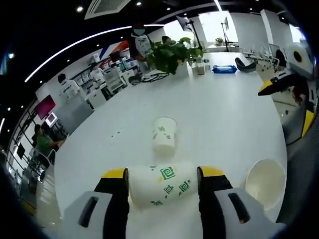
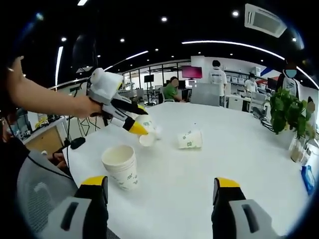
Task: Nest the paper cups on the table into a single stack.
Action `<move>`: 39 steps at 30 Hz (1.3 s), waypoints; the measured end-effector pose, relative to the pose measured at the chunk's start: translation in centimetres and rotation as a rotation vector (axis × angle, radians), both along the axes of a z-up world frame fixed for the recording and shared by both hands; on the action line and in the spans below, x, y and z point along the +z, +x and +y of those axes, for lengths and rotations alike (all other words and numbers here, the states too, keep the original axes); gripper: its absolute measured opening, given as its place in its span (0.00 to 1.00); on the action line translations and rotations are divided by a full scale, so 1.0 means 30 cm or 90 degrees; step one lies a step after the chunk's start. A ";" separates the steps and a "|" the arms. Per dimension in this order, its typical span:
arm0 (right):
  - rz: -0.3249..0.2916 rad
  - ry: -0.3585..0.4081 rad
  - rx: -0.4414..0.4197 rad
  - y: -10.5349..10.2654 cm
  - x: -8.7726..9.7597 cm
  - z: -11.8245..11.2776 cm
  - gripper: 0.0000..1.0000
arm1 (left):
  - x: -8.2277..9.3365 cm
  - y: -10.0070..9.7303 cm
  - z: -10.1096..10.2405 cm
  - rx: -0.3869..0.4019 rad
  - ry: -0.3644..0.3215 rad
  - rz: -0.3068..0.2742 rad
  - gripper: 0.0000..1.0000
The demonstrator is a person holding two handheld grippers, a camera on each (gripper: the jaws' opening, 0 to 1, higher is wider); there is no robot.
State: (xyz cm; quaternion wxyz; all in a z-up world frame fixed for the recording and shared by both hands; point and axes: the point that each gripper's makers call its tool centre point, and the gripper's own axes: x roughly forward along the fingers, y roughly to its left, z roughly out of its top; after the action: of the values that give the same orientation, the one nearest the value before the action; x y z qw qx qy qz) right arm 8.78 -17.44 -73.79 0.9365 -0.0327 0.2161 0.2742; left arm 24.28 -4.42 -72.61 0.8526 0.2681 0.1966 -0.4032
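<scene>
My left gripper (image 1: 163,174) is shut on a white paper cup with green squares (image 1: 160,185), which lies crosswise between the yellow-tipped jaws. From the right gripper view the left gripper (image 2: 142,130) hangs above the table with that cup (image 2: 148,139) in it, a hand holding it. Beyond it a second cup (image 1: 164,134) lies on its side on the white table (image 1: 219,114); the same cup (image 2: 190,139) rests at mid-table. A short upright stack of cups (image 1: 266,181) (image 2: 122,167) stands near the table edge. My right gripper (image 2: 160,183) is open and holds nothing.
A potted plant (image 1: 172,52) (image 2: 285,109) and a blue pack (image 1: 224,68) stand at the table's far end. A grey chair back (image 2: 37,191) is close to the table edge by the stack. People stand and sit among desks in the background.
</scene>
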 end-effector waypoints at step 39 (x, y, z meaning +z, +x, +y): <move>0.006 0.153 0.033 0.035 0.193 0.111 0.68 | 0.217 -0.321 -0.074 -0.145 -0.046 -0.049 0.55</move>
State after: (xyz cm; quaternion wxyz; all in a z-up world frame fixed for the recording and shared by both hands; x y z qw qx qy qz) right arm 9.84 -14.09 -67.99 0.9251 0.0754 0.1855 0.3226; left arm 14.65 -6.63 -66.09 0.8175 0.2728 0.1174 -0.4935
